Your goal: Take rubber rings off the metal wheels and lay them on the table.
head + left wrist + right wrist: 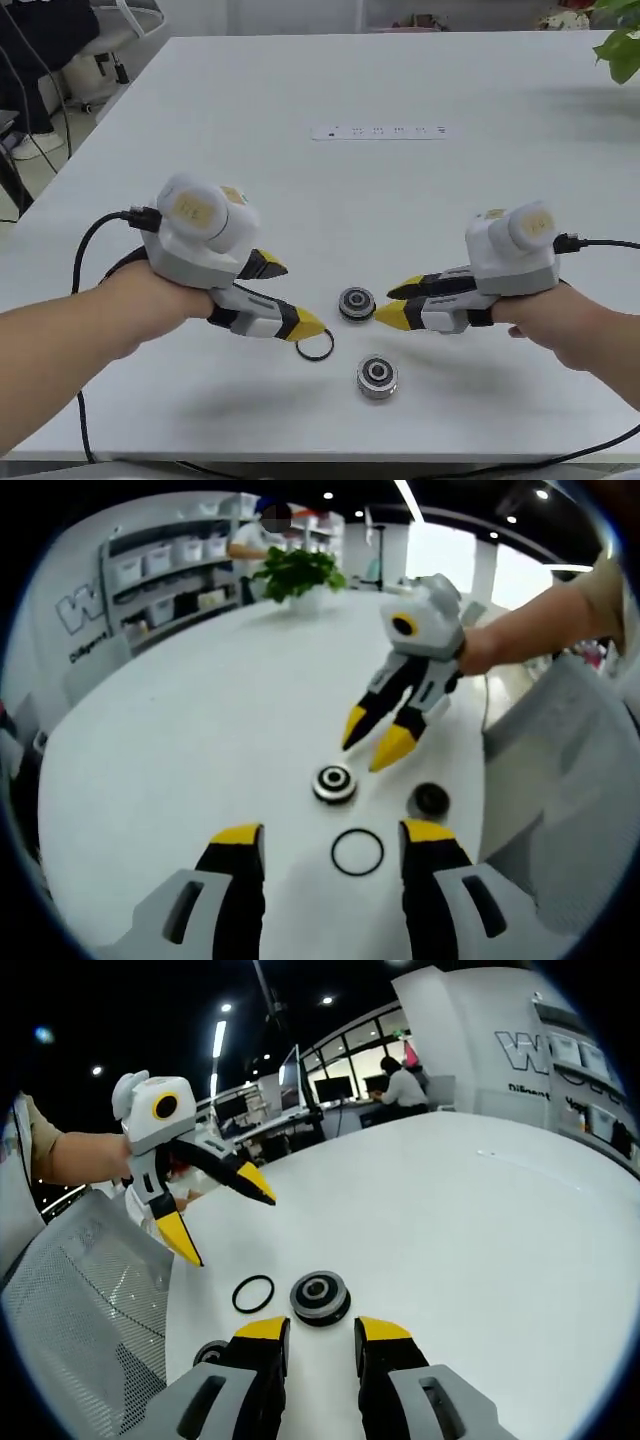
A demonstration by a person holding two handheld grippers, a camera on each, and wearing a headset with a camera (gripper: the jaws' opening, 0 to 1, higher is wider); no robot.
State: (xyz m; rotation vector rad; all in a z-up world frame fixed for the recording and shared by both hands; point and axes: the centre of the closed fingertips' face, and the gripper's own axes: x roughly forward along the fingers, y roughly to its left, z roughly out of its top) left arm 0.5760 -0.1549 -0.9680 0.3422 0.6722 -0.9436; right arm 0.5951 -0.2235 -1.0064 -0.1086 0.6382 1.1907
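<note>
TWO GRIPPERS, ONE WHEEL: At a white table (pixel 420 200), a person works a hand-held gripper on either side of a small metal wheel (pixel 357 303), whose dark rubber tyre appears to be in place. The right gripper (pixel 392 303) has its jaws a little apart and holds nothing. Its yellow tips point at the wheel from just beside it, apparently lined up to pinch the wheel or its rubber. The left gripper (pixel 290 297) stands on the wheel's other side, jaws spread wide and empty, probably ready for its next grip. One loose rubber ring (pixel 316 359) lies flat on the table near the wheel, just under the left gripper's lower tip. A second wheel (pixel 377 376) sits nearer the person than the first. Its rim looks like bare metal, which suggests the loose ring came from it.
</note>
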